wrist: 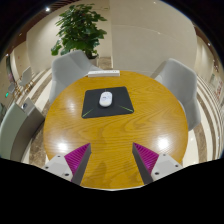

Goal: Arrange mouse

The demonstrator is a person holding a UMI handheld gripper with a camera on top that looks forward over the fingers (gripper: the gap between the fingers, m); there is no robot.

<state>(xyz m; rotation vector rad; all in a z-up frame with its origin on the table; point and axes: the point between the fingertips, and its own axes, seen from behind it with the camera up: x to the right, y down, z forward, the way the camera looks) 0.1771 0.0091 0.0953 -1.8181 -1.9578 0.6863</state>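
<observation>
Mouse (106, 98), white and oval, lies on a dark grey mouse pad (122, 104), slightly toward the pad's left half, its long axis running away from the camera. That pad sits flat on the far half of a round wooden table (100, 135), whose glossy top shows bright reflections of ceiling lights near the fingers. Well short of the mouse, the gripper (113, 157) hovers over the near part of the table with its two fingers spread wide apart; the pink pads (79, 156) on their inner faces face each other across bare wood, and nothing is held between them. Beyond the table stand two grey chairs (177, 82), one at each far side, with a flat white object (103, 72) resting at the table's far rim. Farther back, a leafy green plant (80, 28) rises against a pale wall.
</observation>
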